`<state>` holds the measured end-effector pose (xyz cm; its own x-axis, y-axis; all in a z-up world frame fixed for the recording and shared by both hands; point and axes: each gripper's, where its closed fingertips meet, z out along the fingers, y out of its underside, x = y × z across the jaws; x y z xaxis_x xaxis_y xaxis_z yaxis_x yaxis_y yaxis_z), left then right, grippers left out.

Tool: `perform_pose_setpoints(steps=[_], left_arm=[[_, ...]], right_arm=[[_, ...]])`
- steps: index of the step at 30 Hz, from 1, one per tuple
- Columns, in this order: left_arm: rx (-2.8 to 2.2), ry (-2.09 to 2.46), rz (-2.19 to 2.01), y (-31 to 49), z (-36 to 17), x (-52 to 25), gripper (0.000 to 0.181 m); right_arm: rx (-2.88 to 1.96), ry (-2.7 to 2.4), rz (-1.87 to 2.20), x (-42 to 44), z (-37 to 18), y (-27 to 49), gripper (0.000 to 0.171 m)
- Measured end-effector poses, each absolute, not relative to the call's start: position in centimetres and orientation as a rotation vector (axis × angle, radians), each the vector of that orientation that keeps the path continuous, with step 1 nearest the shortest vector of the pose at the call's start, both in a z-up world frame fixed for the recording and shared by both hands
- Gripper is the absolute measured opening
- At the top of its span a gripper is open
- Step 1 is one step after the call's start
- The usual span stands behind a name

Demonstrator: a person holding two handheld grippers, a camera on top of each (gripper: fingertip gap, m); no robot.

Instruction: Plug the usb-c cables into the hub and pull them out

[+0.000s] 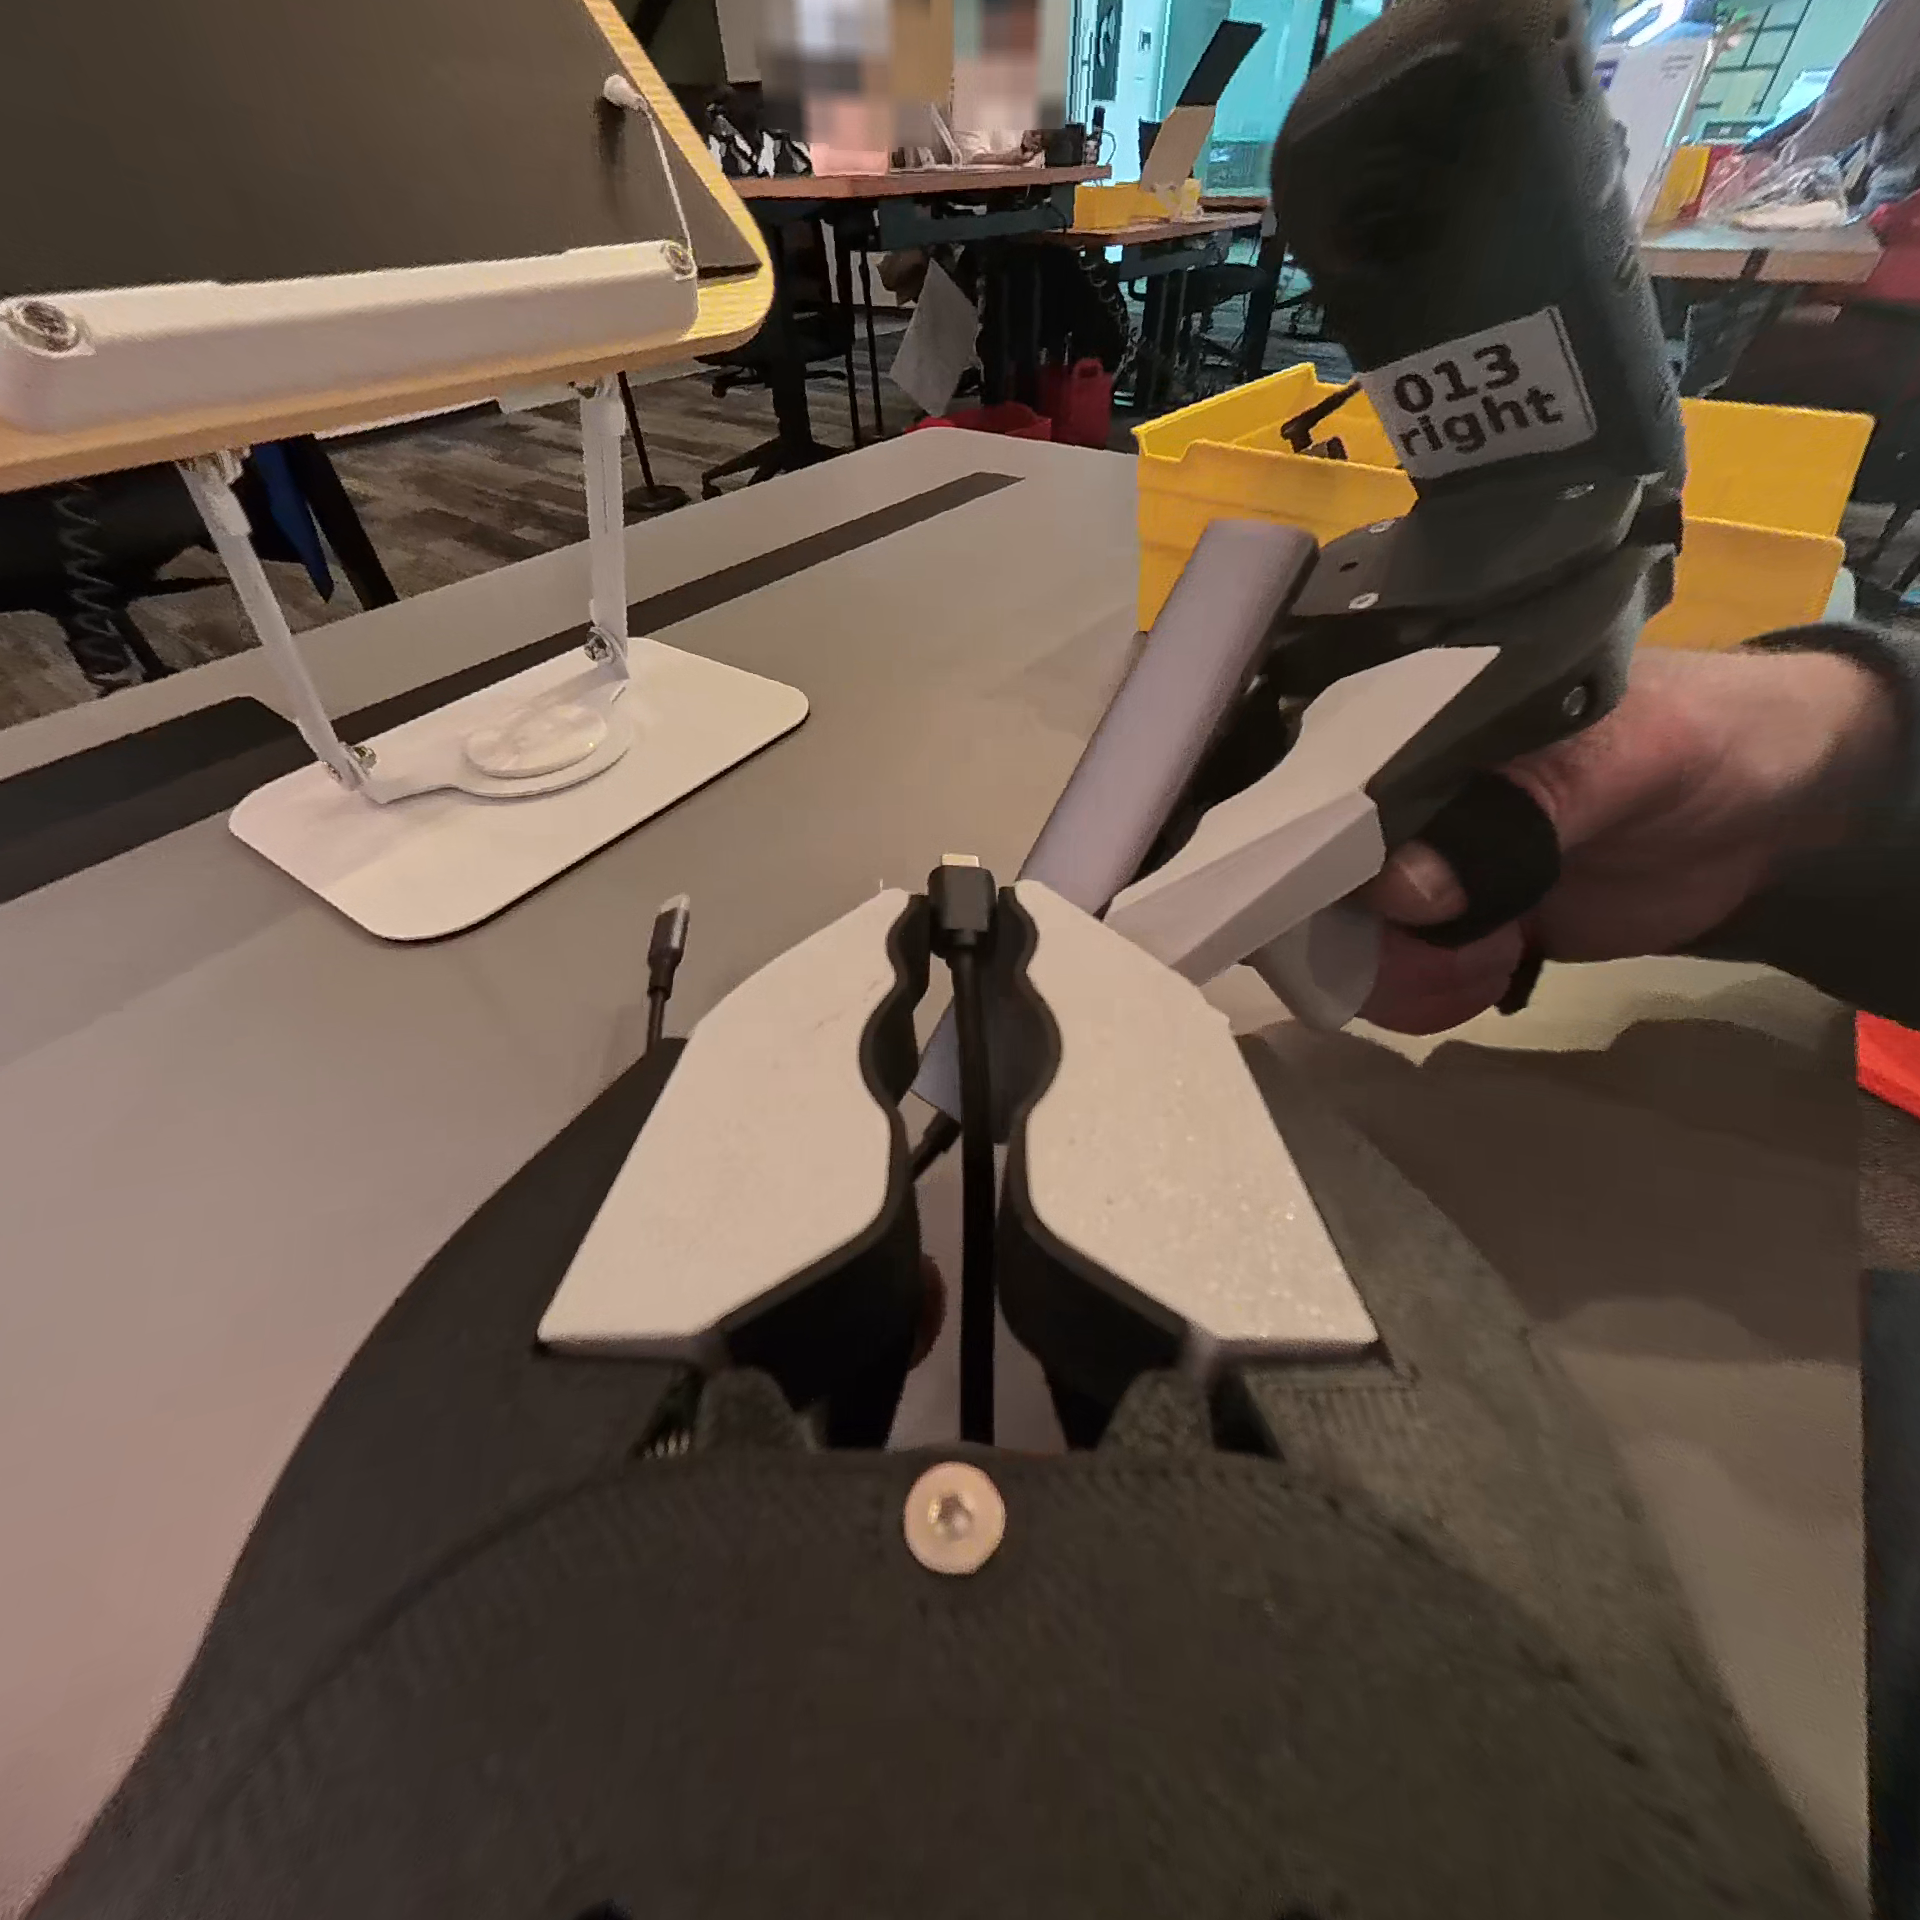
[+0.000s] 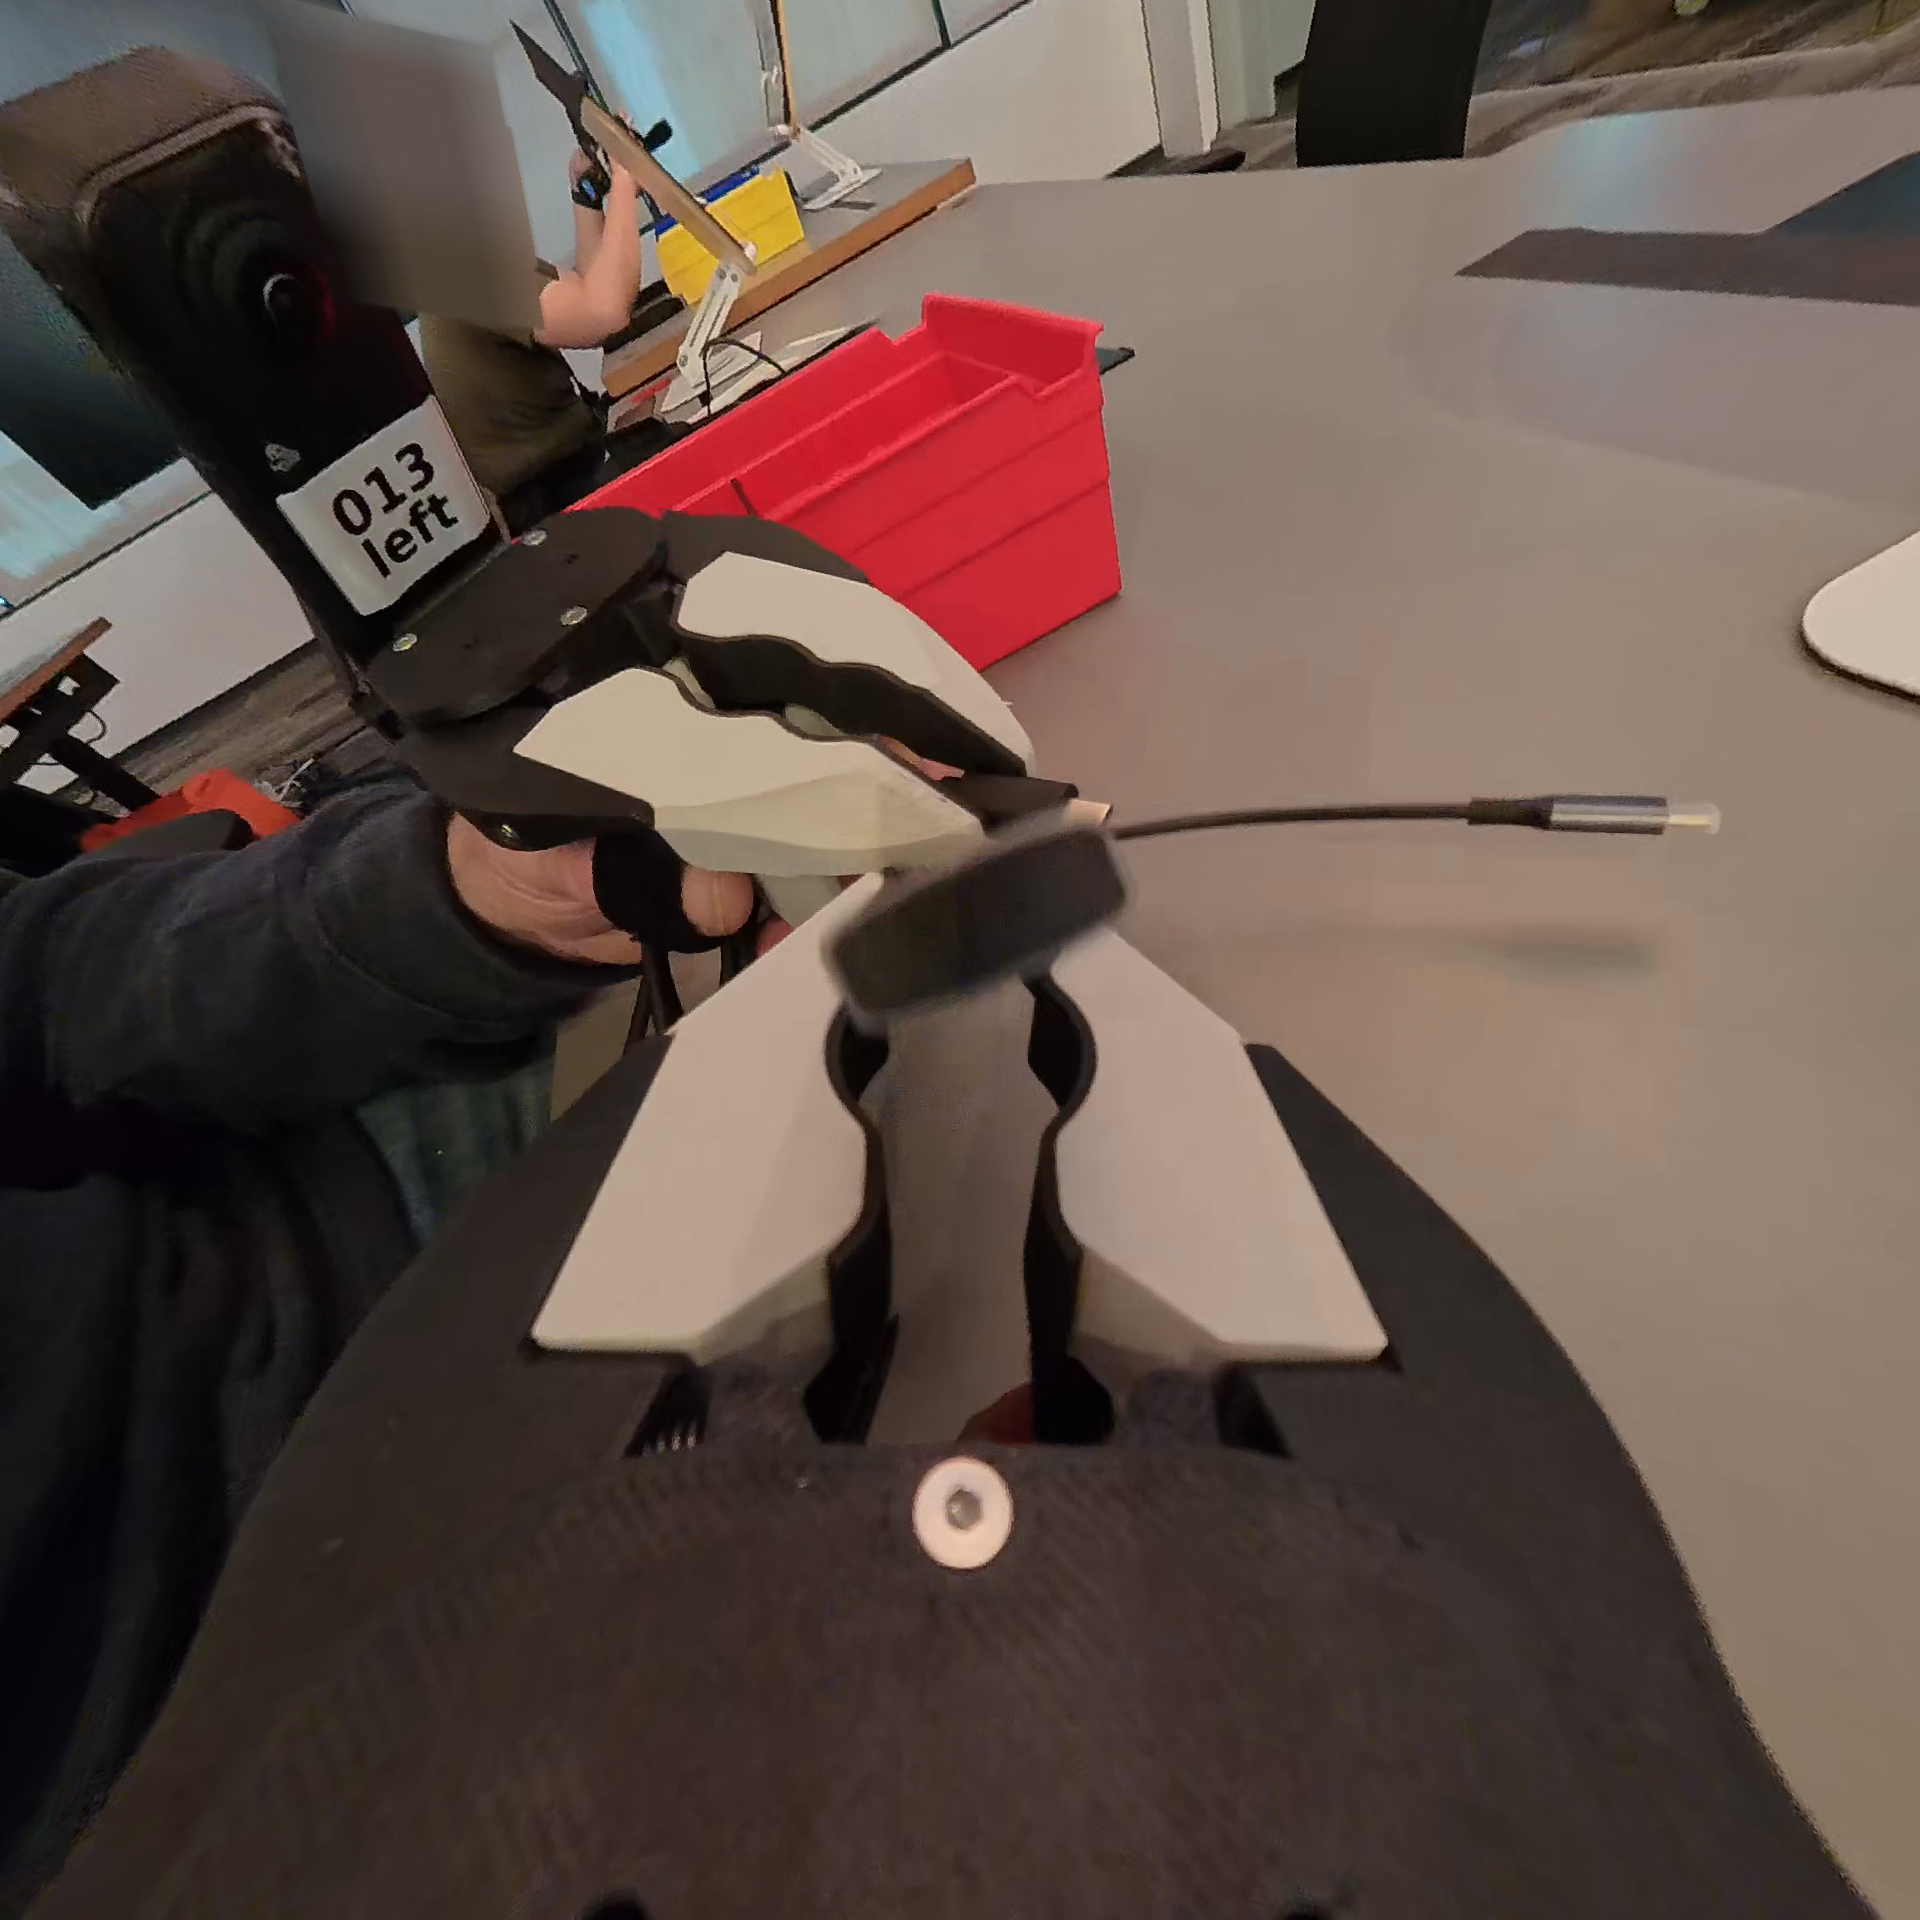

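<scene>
1. The left gripper [image 1: 961, 914], two white plastic fingers with wavy black inner pads, has its jaws pressed together on a black USB-C cable plug [image 1: 961, 899]. The plug's metal tip pokes out just past the fingertips, and its thin black cord runs back down the gap between the fingers.
2. The right gripper [image 2: 961, 1023], of the same white-and-black build, is clamped on a long, flat, grey aluminium USB hub [image 1: 1164, 717]. In the right wrist view the hub's dark rounded end cap [image 2: 982, 920] shows just past the fingertips, somewhat blurred.
3. The hub is held above the table at a slant, its lower end just behind the left fingertips, close to the held plug. Whether plug and hub touch cannot be told.
4. Two cables are counted: the one gripped, and a second black cable with a silver metal-sleeved plug [image 2: 1600, 814] that sticks out free above the table, beyond the hub's end.
5. A hand [image 1: 1621, 852] wearing a black finger strap holds the right gripper's handle.
6. The smooth matte grey tabletop [image 1: 312, 1091] carries a white metal folding stand [image 1: 520, 821].
7. Two plastic bins are visible: a yellow one [image 1: 1756, 499] and a red one [image 2: 935, 488].
</scene>
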<state>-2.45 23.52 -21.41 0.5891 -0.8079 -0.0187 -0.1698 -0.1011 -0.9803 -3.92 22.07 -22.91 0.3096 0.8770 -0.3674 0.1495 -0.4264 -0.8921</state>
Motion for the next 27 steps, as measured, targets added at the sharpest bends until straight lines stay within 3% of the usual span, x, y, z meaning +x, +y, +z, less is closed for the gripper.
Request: perform_pose_setpoints(steps=[10, 11, 14, 27], left_arm=[[-1.593, 0.715, -0.887, 23.1, -19.6, -2.7, 0.011], [-1.594, 0.711, -0.894, 23.1, -19.6, -2.7, 0.012], [-1.599, 0.705, -0.902, 23.1, -19.8, -2.8, 0.011], [-1.607, 0.716, -0.8, 23.7, -20.4, -5.2, 0.011]], right_arm=[[-1.507, -0.885, 1.11, -4.5, -20.5, 22.2, 0.023], [-1.489, -0.892, 1.124, -4.6, -20.4, 22.1, 0.029], [-1.48, -0.919, 1.164, -5.1, -20.6, 21.6, 0.014], [-1.587, -0.909, 1.131, -3.9, -19.7, 23.1, 0.013]])
